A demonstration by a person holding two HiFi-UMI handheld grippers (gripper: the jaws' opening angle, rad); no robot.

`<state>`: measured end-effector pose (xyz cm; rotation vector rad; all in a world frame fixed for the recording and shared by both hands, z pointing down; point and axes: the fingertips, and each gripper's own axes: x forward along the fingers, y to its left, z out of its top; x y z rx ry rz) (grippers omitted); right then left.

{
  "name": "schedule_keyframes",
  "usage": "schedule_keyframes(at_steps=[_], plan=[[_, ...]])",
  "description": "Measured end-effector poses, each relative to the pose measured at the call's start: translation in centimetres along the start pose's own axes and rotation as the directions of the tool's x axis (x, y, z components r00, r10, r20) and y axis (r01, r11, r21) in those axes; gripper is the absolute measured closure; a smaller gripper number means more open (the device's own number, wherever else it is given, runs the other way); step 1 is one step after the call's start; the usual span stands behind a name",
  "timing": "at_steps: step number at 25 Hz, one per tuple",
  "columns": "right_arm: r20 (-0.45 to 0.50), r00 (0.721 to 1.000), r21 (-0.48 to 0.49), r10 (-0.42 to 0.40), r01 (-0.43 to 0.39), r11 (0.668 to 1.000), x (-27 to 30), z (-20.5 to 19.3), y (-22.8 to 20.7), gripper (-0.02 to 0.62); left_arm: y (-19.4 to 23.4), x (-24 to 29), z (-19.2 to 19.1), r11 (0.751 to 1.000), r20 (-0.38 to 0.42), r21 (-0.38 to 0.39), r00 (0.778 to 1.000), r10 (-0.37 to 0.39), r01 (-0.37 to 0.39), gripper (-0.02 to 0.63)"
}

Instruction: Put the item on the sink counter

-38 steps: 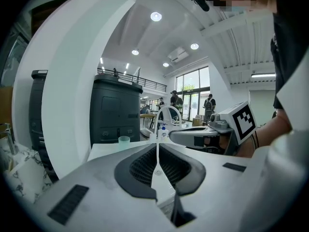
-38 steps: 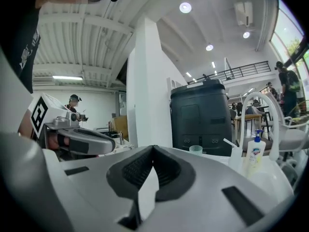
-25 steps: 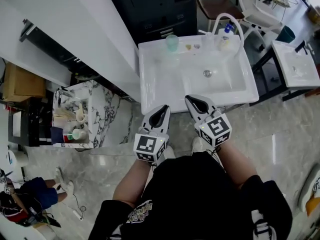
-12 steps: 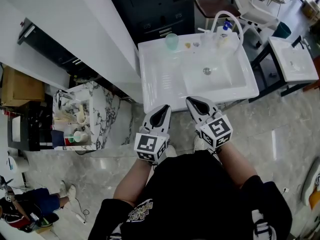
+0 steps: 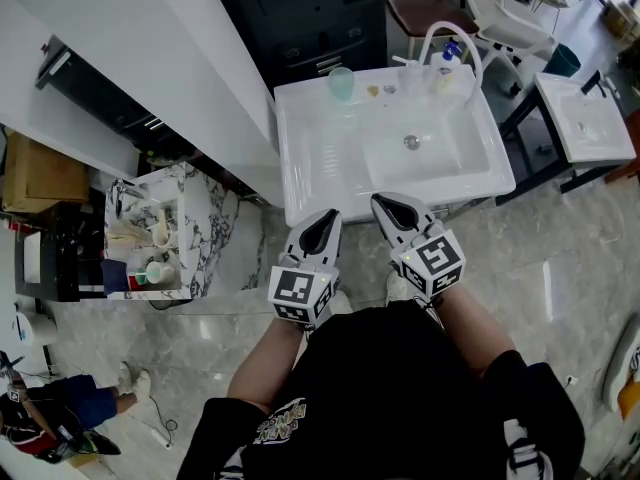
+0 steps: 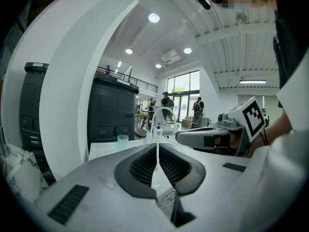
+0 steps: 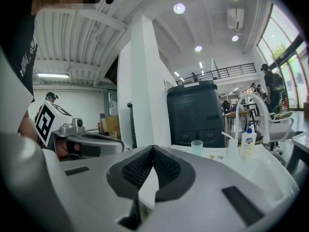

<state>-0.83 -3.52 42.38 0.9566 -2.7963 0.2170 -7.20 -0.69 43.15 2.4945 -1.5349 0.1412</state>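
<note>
Grippers side by side just short of the white sink tabletop (image 5: pixel 305 158), left gripper (image 5: pixel 325 220) and right gripper (image 5: pixel 385 204) each with fingers closed on nothing, while a pale green cup (image 5: pixel 342 83) stands on that tabletop's back left corner, well apart from both.

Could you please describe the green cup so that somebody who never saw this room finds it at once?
Find the white sink in front of the dark cabinet. On its back ledge stands a row of small things, and the cup is at the left end, far from the arched white faucet. It alone is pale green and open-topped; the bottles by the faucet are closed.
</note>
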Motion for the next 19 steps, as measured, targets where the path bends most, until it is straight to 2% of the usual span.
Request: schedule_keyframes(at_steps=[19], plan=[[0.003, 1.0, -0.001, 0.002, -0.002, 1.0, -0.2, 0.0, -1.0, 0.541, -0.5, 1.1, 0.3, 1.0, -0.002, 0.013, 1.0, -0.009, 0.009, 0.581]])
